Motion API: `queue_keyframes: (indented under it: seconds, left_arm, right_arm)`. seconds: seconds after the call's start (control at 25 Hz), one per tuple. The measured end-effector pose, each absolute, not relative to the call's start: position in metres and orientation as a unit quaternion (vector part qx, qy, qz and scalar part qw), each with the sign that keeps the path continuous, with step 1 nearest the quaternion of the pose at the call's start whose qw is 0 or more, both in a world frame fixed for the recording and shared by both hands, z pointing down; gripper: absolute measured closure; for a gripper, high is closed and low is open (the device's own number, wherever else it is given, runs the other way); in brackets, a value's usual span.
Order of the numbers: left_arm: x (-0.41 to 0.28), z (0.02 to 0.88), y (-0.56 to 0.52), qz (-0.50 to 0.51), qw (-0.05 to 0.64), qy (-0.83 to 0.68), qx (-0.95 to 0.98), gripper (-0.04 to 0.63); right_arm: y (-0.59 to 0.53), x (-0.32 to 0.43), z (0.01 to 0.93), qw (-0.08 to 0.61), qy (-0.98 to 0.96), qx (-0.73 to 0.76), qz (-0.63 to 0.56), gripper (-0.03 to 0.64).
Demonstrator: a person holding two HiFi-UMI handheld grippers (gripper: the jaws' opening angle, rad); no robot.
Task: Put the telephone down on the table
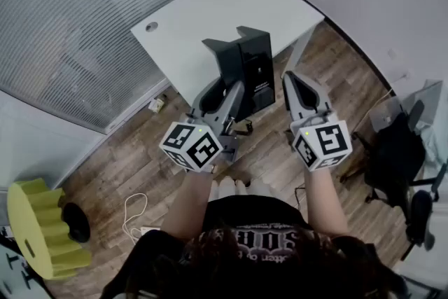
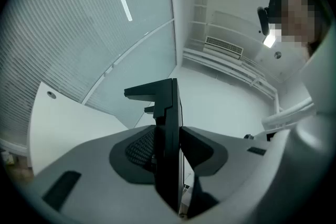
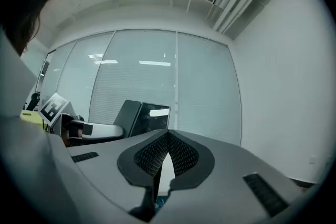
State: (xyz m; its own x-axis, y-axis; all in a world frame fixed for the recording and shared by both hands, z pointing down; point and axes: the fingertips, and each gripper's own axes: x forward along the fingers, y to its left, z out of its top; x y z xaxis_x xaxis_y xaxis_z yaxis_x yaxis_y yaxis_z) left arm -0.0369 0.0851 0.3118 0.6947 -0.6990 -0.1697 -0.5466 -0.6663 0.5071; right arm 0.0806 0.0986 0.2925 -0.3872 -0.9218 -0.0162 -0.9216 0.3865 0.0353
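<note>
The black desk telephone [image 1: 246, 66] hangs in the air at the near edge of the white table [image 1: 210, 17], held upright. My left gripper [image 1: 225, 93] is shut on its lower part. In the left gripper view the telephone [image 2: 167, 123] stands edge-on between the two pads, which press on both sides; the left gripper [image 2: 169, 152] points slightly upward. To the right of the phone, my right gripper [image 1: 289, 78] is shut with nothing in it. The right gripper view shows its pads [image 3: 178, 152] meeting, with the telephone [image 3: 143, 115] off to the left.
The table's corner with a cable hole [image 1: 151, 26] lies to the far left. A glass wall with blinds [image 1: 70, 17] runs behind it. On the wood floor are a yellow ribbed object [image 1: 35, 220], a white cable [image 1: 136, 213] and a chair with dark bags [image 1: 399, 150] at the right.
</note>
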Motion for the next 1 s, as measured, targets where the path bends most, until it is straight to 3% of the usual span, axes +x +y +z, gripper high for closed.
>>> queue_keyframes:
  seconds: [0.84,0.92,1.0]
  left_arm:
    - [-0.036,0.311,0.089,-0.165,0.213,-0.343,0.900,0.448]
    - [-0.037,0.311,0.088,-0.163,0.213,-0.341,0.901,0.448]
    - [-0.038,0.310,0.088,-0.167,0.212,-0.337,0.902,0.448]
  right_arm:
    - [0.096,0.073,0.295,-0.017,-0.852,0.524,0.008,0.578]
    - [0.093,0.068,0.297,-0.024,-0.861,0.508,0.024,0.448]
    - [0.092,0.063,0.298,-0.026,-0.869,0.493,0.035,0.423]
